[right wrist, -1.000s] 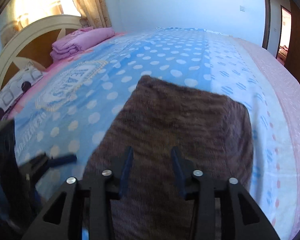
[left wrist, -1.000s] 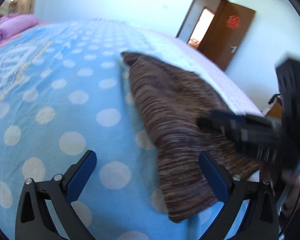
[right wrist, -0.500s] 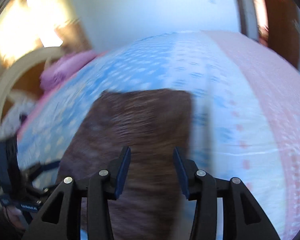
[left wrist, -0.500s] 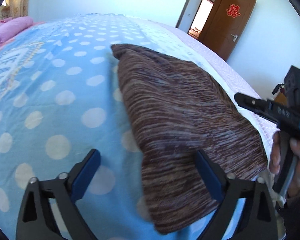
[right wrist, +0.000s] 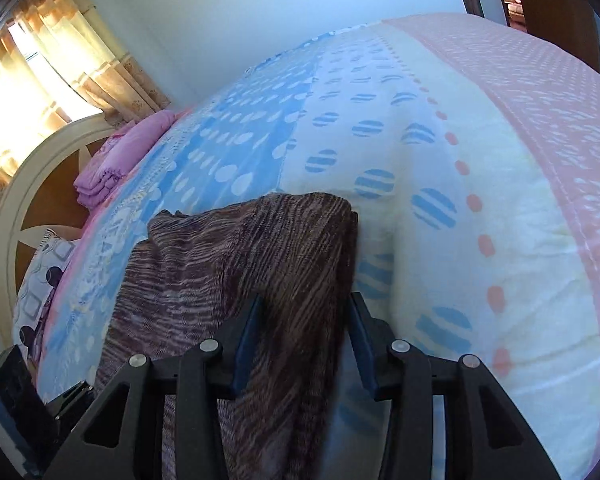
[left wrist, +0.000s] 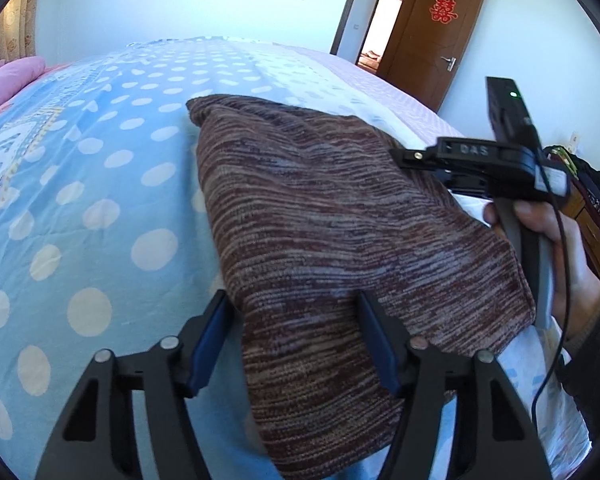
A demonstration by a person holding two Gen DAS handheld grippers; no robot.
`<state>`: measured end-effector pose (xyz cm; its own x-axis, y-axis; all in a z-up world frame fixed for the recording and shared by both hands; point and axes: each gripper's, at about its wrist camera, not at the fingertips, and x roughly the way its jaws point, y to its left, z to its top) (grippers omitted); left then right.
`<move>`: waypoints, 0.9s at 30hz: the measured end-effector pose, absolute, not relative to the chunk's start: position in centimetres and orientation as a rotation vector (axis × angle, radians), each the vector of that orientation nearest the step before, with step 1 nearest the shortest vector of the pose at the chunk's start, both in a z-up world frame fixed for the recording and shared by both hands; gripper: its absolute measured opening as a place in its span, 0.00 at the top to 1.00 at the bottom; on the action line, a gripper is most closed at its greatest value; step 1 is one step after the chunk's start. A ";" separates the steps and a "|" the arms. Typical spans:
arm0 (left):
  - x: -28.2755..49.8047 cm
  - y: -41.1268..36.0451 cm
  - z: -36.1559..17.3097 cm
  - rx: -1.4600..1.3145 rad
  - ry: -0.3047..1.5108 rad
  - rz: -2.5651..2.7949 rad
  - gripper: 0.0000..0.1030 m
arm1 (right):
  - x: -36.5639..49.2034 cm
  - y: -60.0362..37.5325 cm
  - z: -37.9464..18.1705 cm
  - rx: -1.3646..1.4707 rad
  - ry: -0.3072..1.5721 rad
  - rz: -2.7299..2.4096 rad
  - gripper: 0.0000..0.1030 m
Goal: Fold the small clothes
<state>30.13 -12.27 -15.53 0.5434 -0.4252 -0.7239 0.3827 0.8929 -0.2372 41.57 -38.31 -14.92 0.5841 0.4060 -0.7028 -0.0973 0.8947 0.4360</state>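
A brown striped knit garment (left wrist: 331, 240) lies folded on the bed; it also shows in the right wrist view (right wrist: 236, 264). My left gripper (left wrist: 296, 336) is open, its fingers either side of the garment's near left edge. My right gripper (right wrist: 303, 336) is open, its fingers either side of the garment's right edge. The right gripper also shows in the left wrist view (left wrist: 419, 160), held by a hand at the garment's right side.
The bed has a blue polka-dot sheet (left wrist: 80, 200) with a cream and pink band (right wrist: 519, 160). Folded pink bedding (right wrist: 116, 160) lies by the headboard (right wrist: 16, 208). A brown door (left wrist: 431, 32) stands open at the far right.
My left gripper has moved right and narrowed around the garment's near edge. My right gripper has swung to the garment's right edge, and the garment looks bunched up there.
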 end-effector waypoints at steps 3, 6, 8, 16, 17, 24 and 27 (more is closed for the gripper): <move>30.0 -12.4 -15.5 -0.049 0.874 -0.485 0.38 | 42.2 -38.5 -15.3 0.400 0.913 0.316 0.62; 29.9 -12.5 -15.5 -0.048 0.873 -0.489 0.39 | 42.7 -38.5 -15.5 0.412 0.910 0.321 0.62; 29.7 -12.5 -15.5 -0.051 0.874 -0.492 0.39 | 43.2 -38.9 -15.8 0.453 0.911 0.324 0.62; 29.7 -12.7 -15.4 -0.048 0.872 -0.505 0.44 | 43.3 -38.5 -16.0 0.481 0.913 0.392 0.74; 29.8 -12.7 -15.4 -0.048 0.872 -0.509 0.47 | 43.3 -38.6 -16.1 0.491 0.914 0.393 0.74; 28.9 -13.5 -14.7 -0.017 0.864 -0.523 0.81 | 42.7 -37.9 -15.3 0.437 0.891 0.360 0.78; 28.5 -13.3 -14.1 -0.010 0.868 -0.510 0.84 | 42.0 -37.5 -14.3 0.441 0.867 0.345 0.79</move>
